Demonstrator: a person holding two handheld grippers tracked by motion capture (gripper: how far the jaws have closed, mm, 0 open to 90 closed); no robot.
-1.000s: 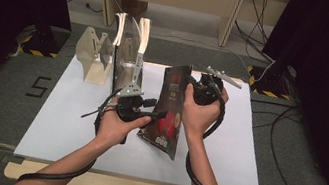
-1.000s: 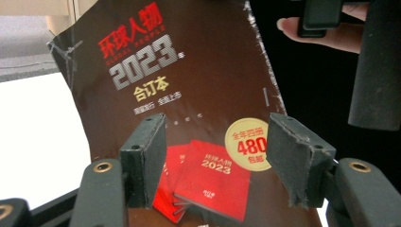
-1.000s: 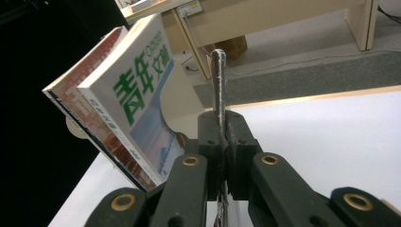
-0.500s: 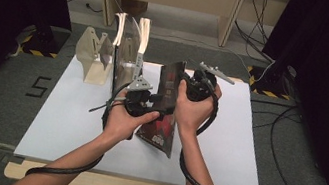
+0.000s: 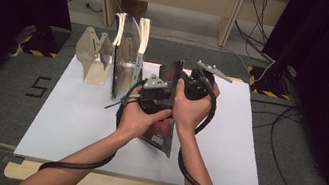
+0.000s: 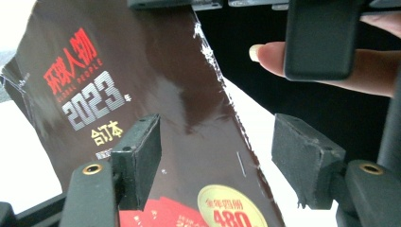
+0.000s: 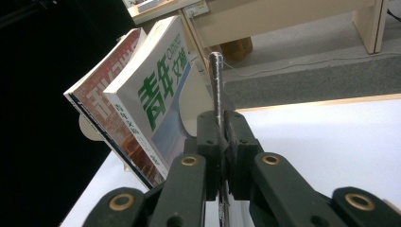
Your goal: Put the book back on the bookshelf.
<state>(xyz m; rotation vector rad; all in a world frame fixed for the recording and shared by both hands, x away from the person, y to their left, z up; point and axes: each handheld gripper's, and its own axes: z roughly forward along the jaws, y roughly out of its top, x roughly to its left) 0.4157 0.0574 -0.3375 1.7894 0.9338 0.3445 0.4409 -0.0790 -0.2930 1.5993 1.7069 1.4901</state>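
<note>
Dark maroon and glossy, the magazine point(image 5: 163, 123) stood on edge above the white table sheet point(image 5: 71, 122), just right of the wooden book rack point(image 5: 94, 58). Its long axis ran from the person toward the rack's far side, the near end lower and the cover tilted.

The right gripper point(image 7: 221, 142) was clamped on the magazine's thin edge; the right gripper view showed that worn, whitish spine rising upright between the pressed black pads. The left gripper point(image 6: 217, 165) had just been opening its jaws, and they stood wide apart. In the left gripper view the cover lay between them, touching neither square, rubbery pad point(image 6: 307, 161).

The left gripper view revealed red and silver lettering, "2023", a gold round sticker and a stapled, scuffed spine, none legible from the high view. The right gripper view showed two thick magazines point(image 7: 151, 109) leaning in the rack, one with a green title.

In the high view both hands point(image 5: 140, 119) met at the magazine, beside the rack.
</note>
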